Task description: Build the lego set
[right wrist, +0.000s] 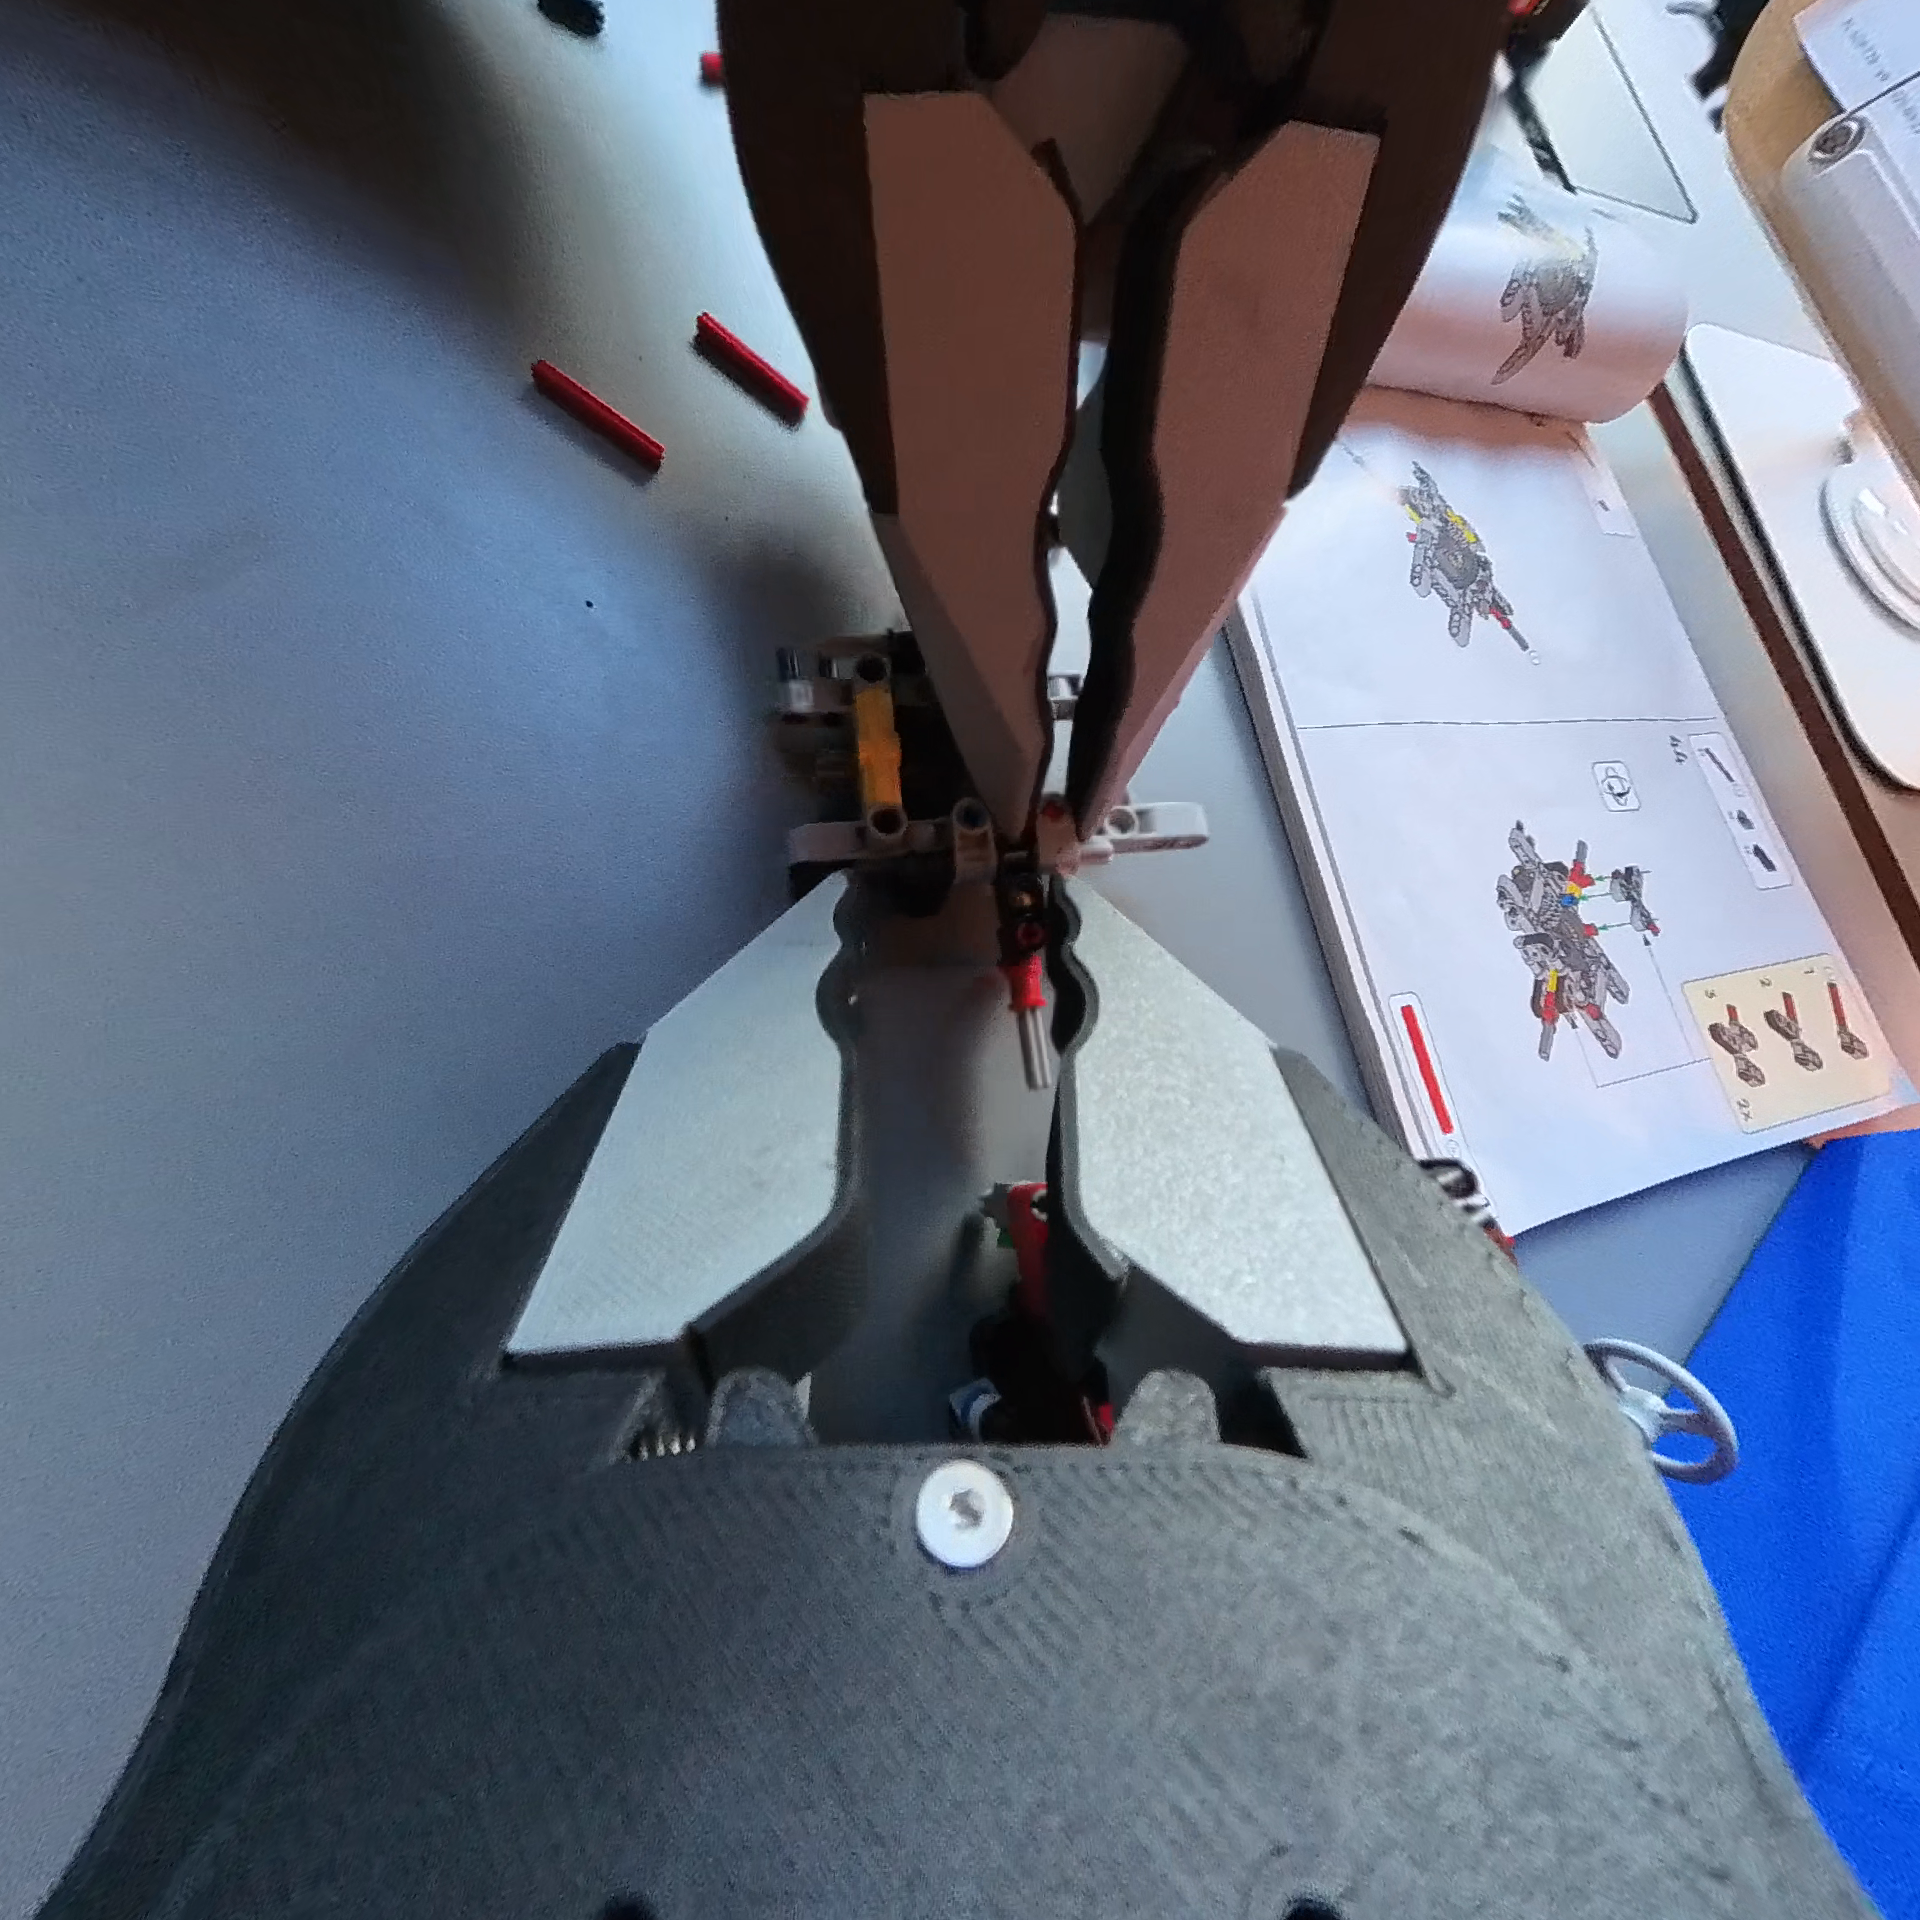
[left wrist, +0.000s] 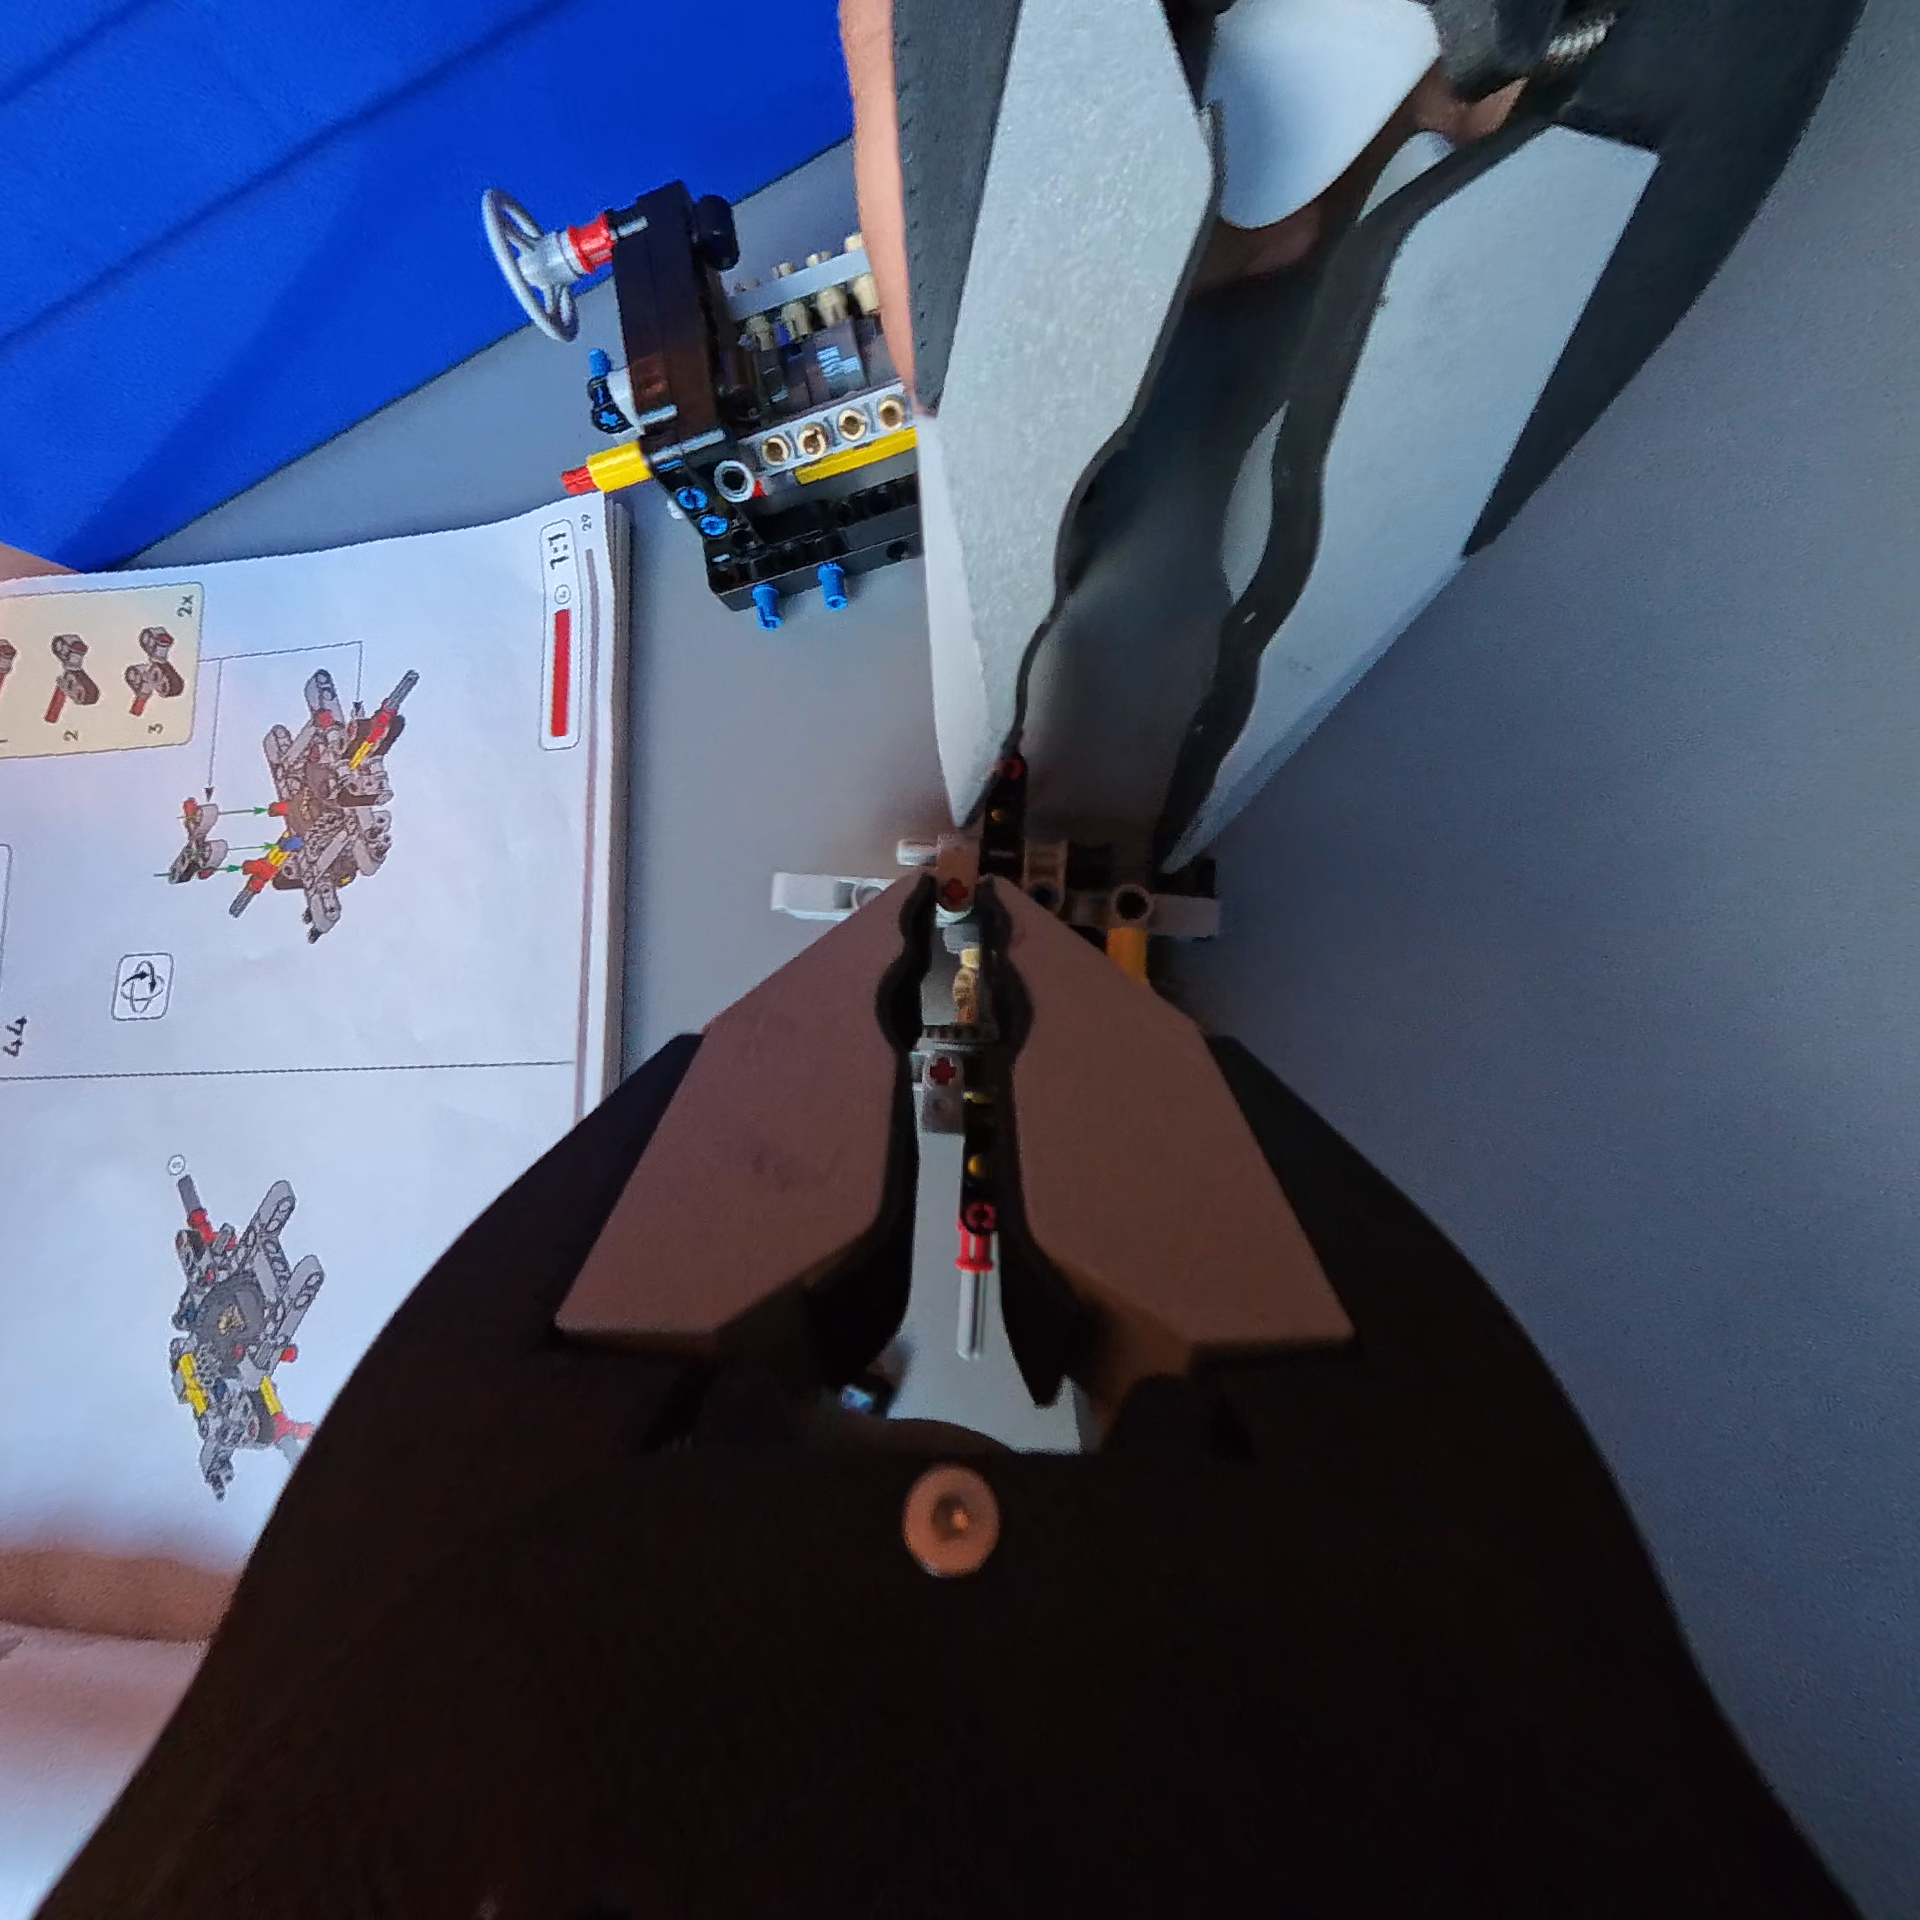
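Observation:
A small brick assembly (left wrist: 1132,909) of grey, black and yellow beams rests on the grey table (left wrist: 1610,1143). My left gripper (left wrist: 956,888) is shut on its thin black beam (left wrist: 982,1143), which carries red pins and a grey axle. The right wrist view shows the left gripper (right wrist: 1049,821) coming from above and pinching the same beam (right wrist: 1023,914). My right gripper (right wrist: 951,888) is open. Its fingertips straddle the near end of the assembly (right wrist: 883,821), and the black beam runs along its right pad (right wrist: 1143,1039). The left wrist view shows the right gripper (left wrist: 1075,842) from above, its pads apart.
An open instruction booklet (left wrist: 312,831) lies beside the assembly, also in the right wrist view (right wrist: 1507,831). A larger brick model (left wrist: 769,416) with a grey wheel (left wrist: 530,260) stands behind it. Two red axles (right wrist: 597,416) lie on the table. Blue cloth (left wrist: 260,208) borders the table. The grippers are tip to tip, or close to it.

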A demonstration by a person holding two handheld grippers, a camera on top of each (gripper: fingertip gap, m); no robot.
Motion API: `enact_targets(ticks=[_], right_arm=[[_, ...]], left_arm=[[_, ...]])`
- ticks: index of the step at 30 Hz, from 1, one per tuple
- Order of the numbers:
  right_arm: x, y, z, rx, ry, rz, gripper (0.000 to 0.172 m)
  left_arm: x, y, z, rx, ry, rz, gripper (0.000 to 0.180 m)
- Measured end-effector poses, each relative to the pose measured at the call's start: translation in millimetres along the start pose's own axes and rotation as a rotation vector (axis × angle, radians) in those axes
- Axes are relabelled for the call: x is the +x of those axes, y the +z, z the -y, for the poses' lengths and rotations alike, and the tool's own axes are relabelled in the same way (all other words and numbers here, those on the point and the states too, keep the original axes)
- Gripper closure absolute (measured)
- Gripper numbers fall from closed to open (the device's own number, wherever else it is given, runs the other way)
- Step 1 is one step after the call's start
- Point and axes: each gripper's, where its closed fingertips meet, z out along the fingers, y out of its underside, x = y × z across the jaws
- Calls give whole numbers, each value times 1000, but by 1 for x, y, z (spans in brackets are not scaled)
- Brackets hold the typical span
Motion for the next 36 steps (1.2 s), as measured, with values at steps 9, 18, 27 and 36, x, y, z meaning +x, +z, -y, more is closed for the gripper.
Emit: enact_targets(ticks=[9,18,27,36], right_arm=[[-1,-7,2,29,14,-17,143],[3,-19,8,89,49,-30,144],[14,-33,20,208,94,-67,147],[43,-61,41,428,119,-204,157]], left_arm=[[-17,-38,7,53,-84,27,144],[-13,-79,-3,113,-223,171,141],[31,-90,-17,334,-238,291,140],[32,-99,-15,480,-246,306,148]])
